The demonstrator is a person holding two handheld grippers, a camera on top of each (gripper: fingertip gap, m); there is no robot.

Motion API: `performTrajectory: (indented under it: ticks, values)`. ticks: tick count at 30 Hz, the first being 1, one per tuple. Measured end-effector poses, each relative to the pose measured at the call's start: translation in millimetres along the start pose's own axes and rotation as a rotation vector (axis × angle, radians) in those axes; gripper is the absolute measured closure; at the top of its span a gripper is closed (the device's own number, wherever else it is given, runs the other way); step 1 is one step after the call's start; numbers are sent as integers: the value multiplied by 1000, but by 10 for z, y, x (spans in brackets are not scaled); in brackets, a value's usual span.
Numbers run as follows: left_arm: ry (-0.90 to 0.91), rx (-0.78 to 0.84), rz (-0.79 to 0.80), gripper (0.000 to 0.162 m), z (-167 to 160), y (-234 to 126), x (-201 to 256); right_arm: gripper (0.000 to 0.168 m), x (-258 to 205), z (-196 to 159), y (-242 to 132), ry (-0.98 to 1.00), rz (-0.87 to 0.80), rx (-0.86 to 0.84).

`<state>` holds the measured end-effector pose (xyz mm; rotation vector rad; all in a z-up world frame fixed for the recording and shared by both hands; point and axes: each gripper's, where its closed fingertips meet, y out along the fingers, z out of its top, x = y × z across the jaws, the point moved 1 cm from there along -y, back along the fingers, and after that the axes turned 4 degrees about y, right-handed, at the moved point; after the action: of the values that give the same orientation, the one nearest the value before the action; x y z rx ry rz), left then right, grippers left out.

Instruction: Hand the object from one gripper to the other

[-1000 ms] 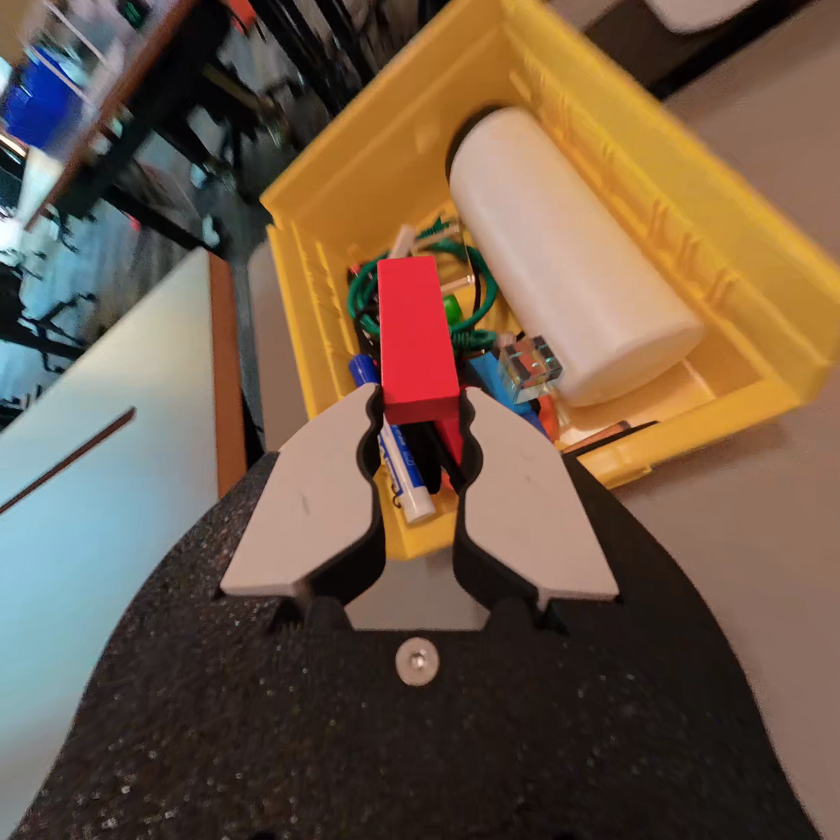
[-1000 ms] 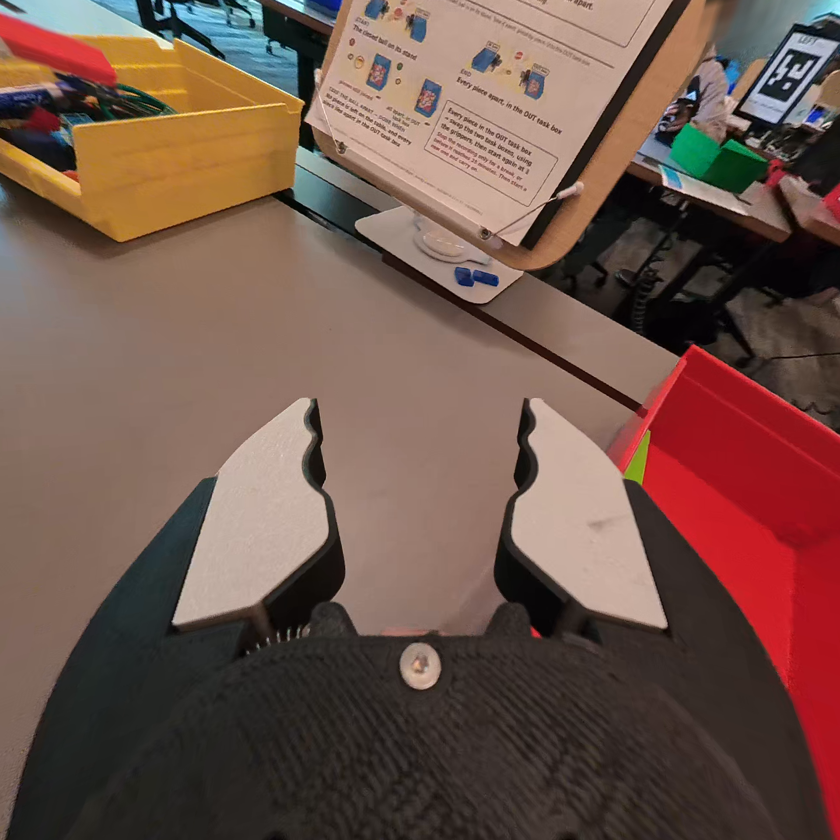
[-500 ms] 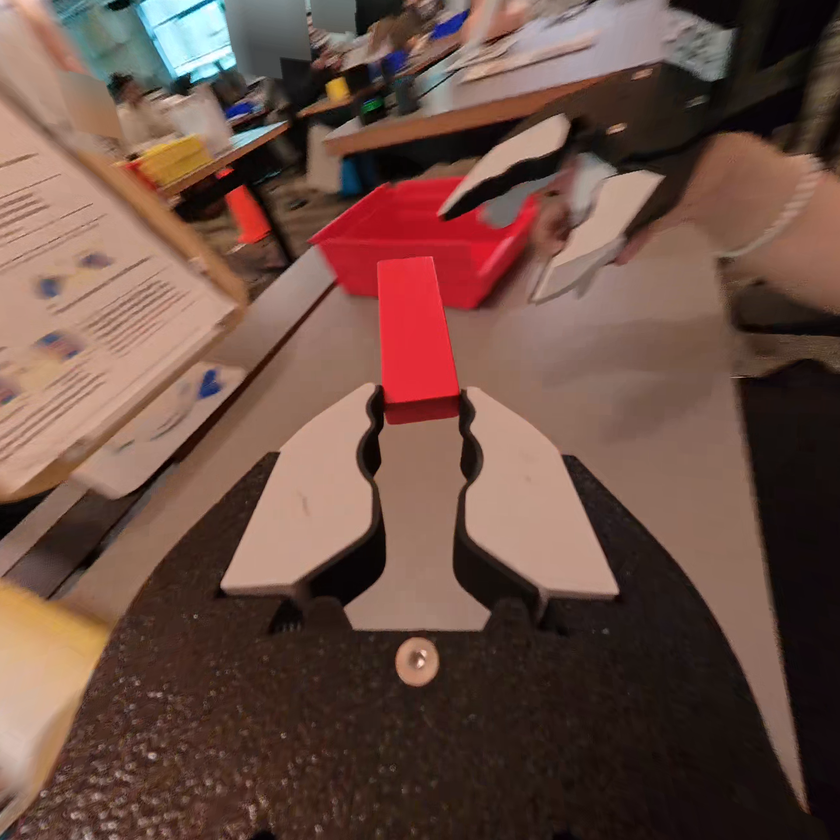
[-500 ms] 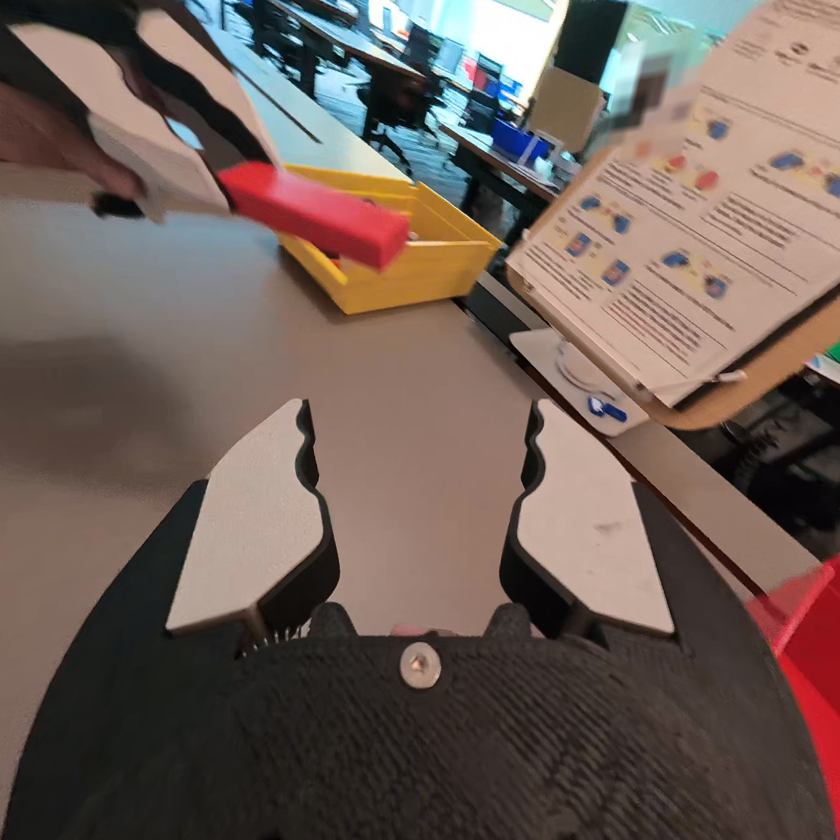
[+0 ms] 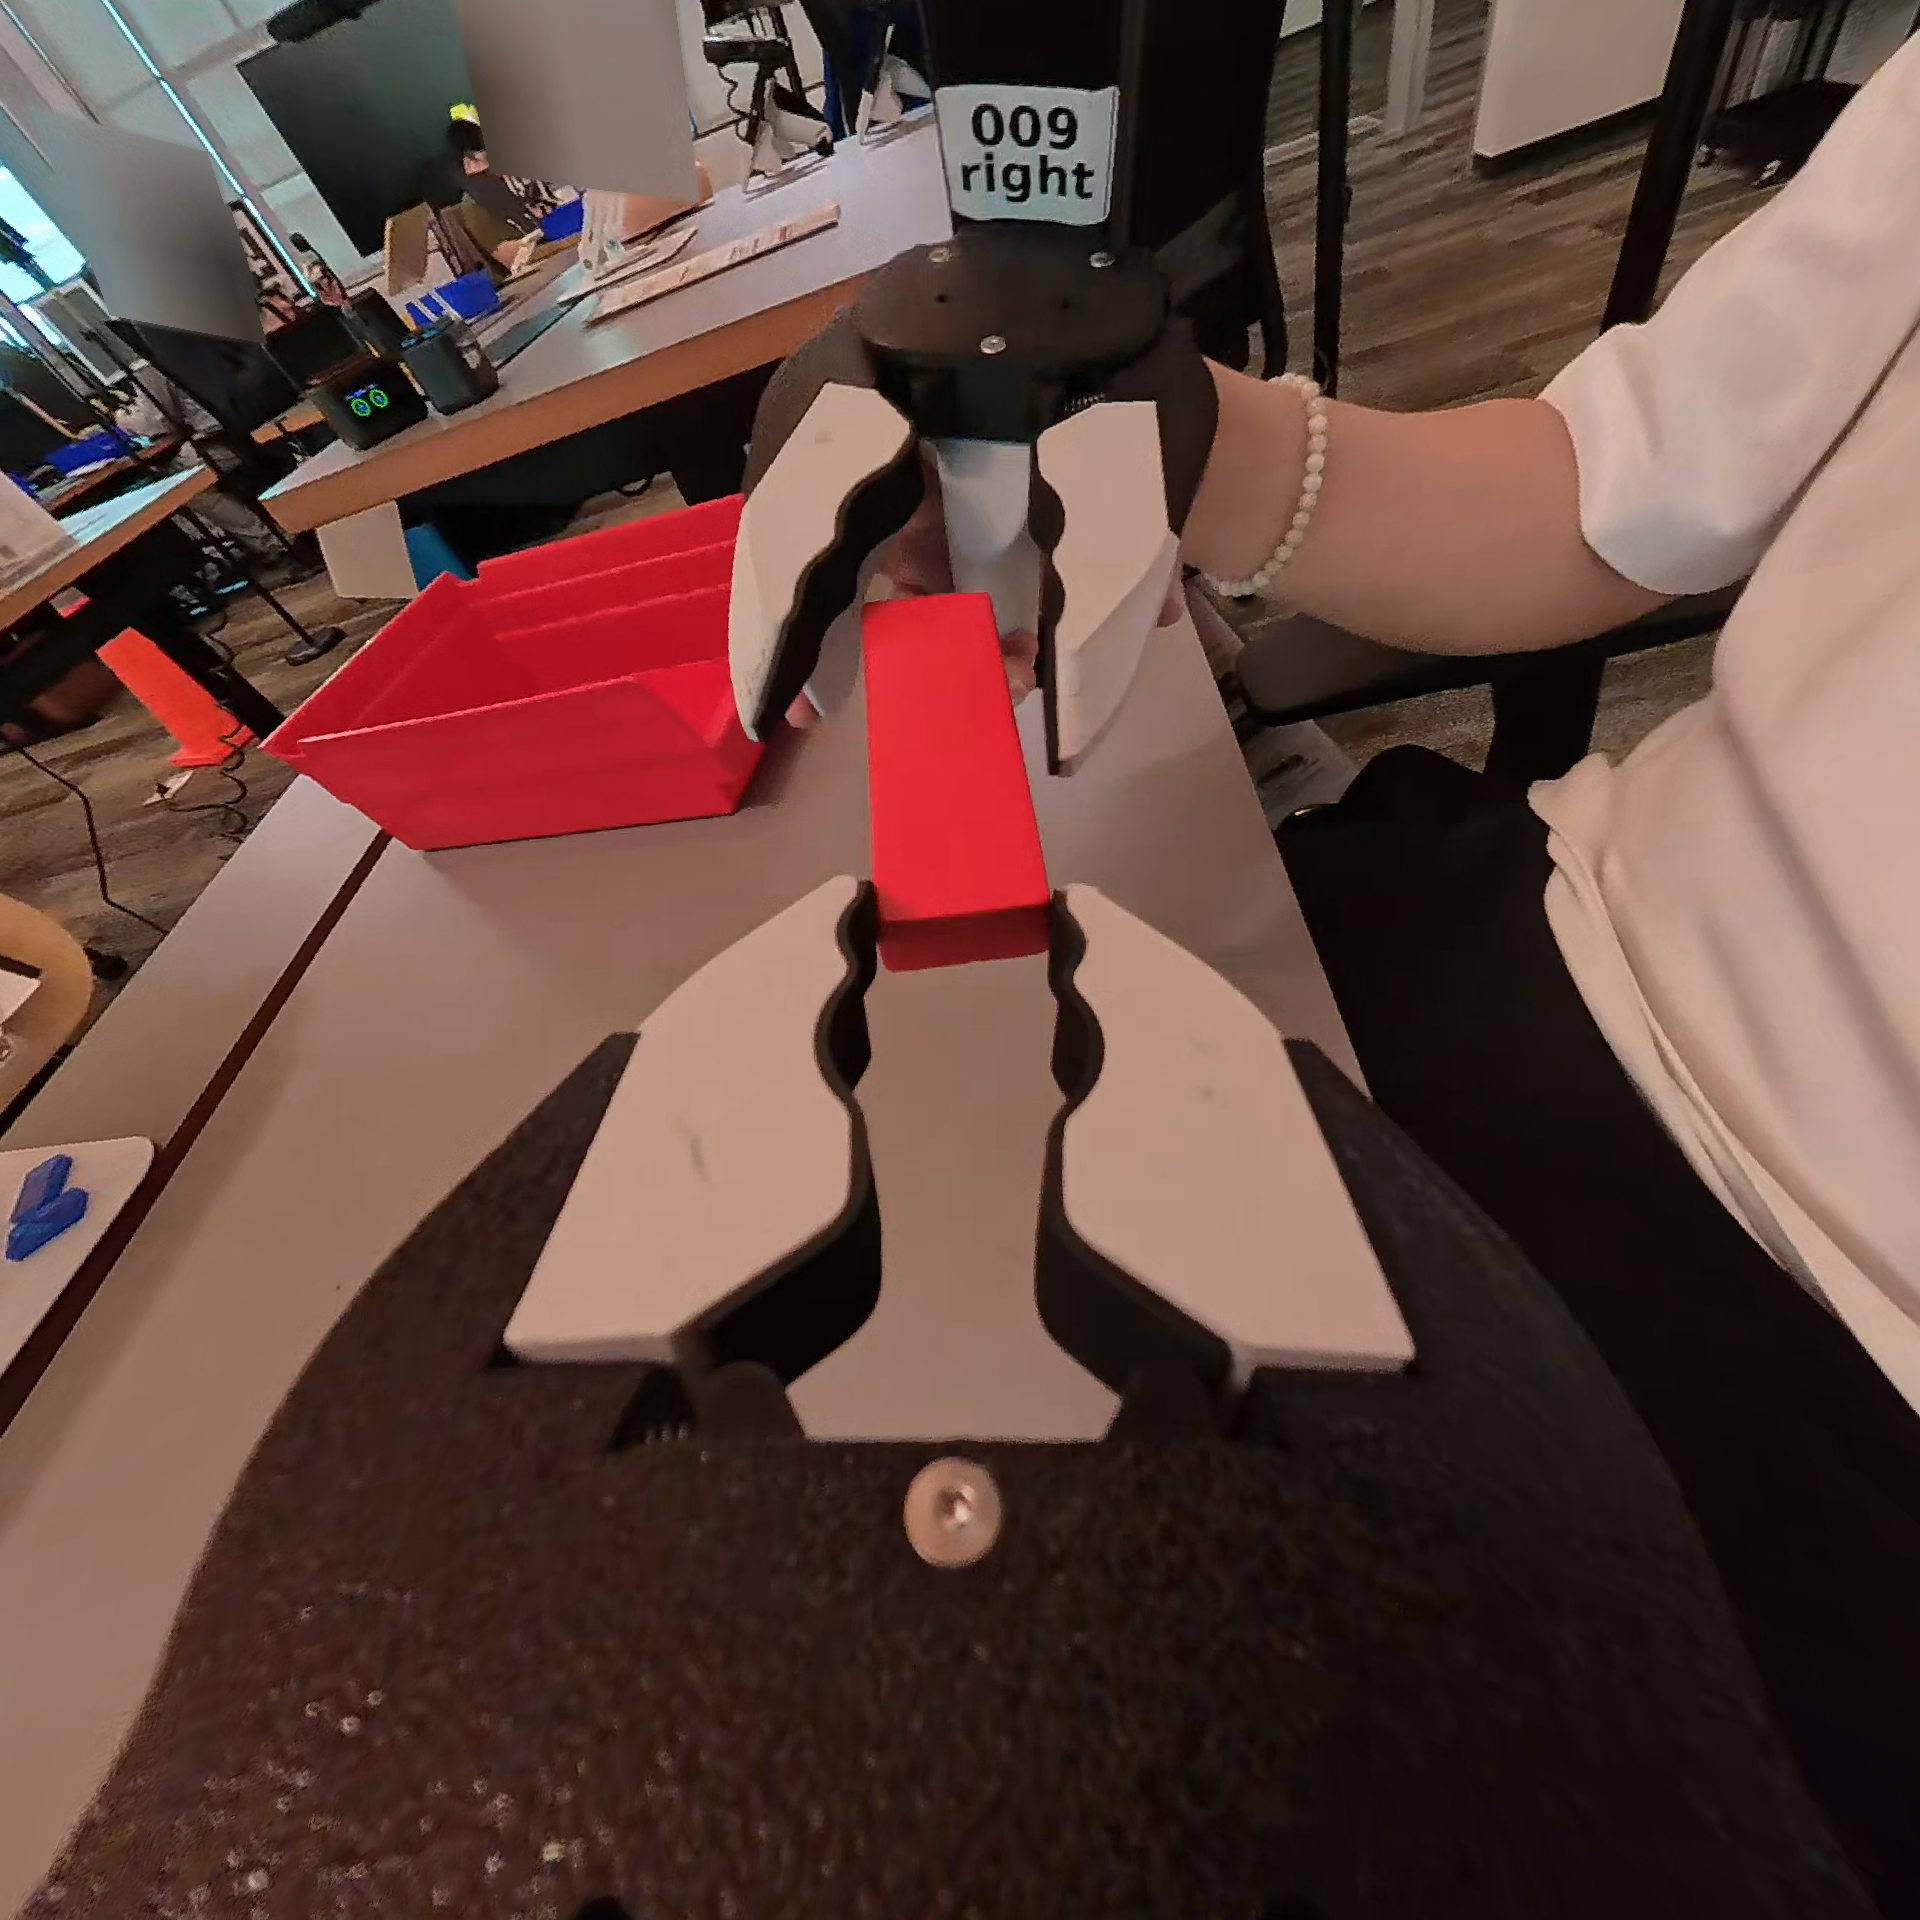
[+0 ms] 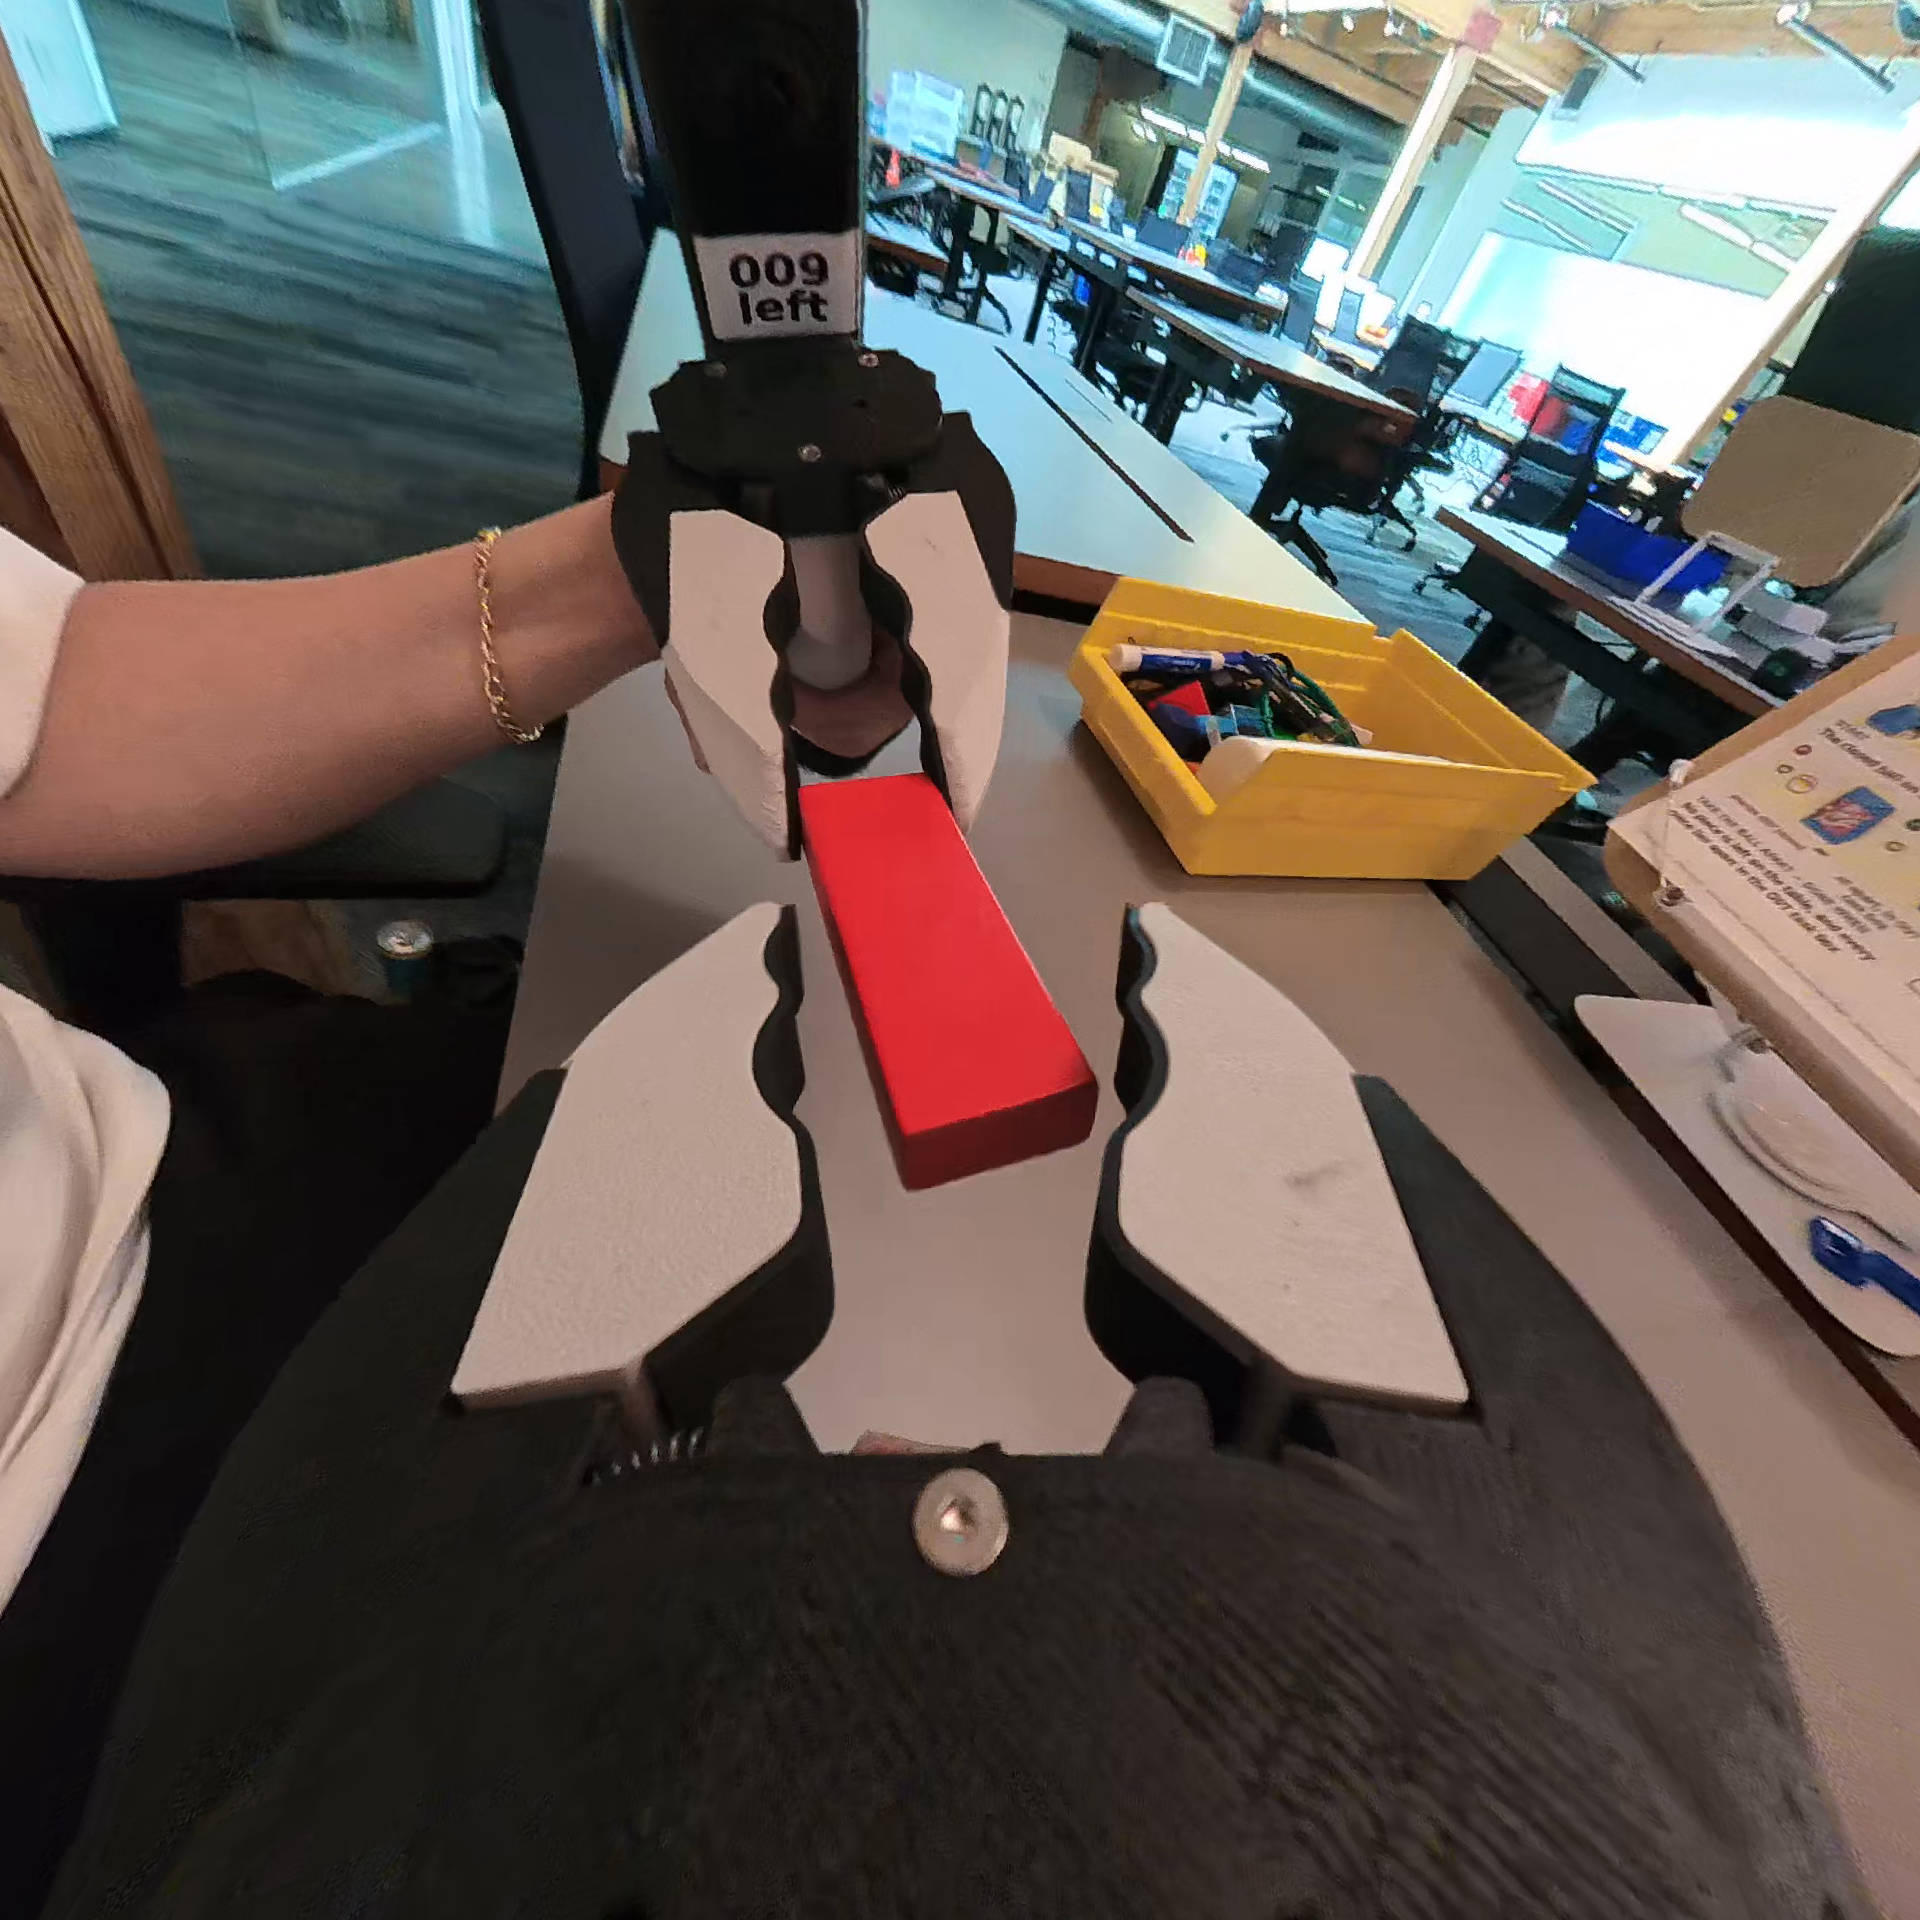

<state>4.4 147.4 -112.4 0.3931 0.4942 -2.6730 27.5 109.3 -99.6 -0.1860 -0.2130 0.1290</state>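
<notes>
Left gripper [image 5: 961,914], hand-held, is clamped on one end of the red block [image 5: 951,769], holding it level above the grey table [image 5: 520,987]. A second ago it was lifting the block over the yellow bin [image 6: 1340,810]; it has since swung round to face the right gripper [image 6: 961,997]. That gripper, turned away a second ago, now stands with fingers apart on either side of the block's free end, not yet touching it. By the look of it the transfer is at the point of the second grasp, with release to follow. The red bin [image 5: 520,717] stands beyond on the table. A white printed label sits on each gripper's stem, and an illustrated instruction sheet [image 6: 1808,862] stands right of the table.
</notes>
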Motion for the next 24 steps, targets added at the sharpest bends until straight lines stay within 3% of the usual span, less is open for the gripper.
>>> performTrajectory:
  ticks: [4,13,18,20,24]
  values:
    - [-12,10,-12,131,-14,-14,3,129,-44,-31,53,6,57,9]
    - [-33,105,13,131,121,-86,-28,134,-52,-24,70,58,113,38]
    - [-5,130,103,123,201,-107,-86,135,-28,49,44,229,185,114]
    - [58,93,182,115,209,-127,-129,135,26,65,15,346,212,136]
    - [265,-22,255,114,256,-90,-76,135,-23,72,-93,566,391,153]
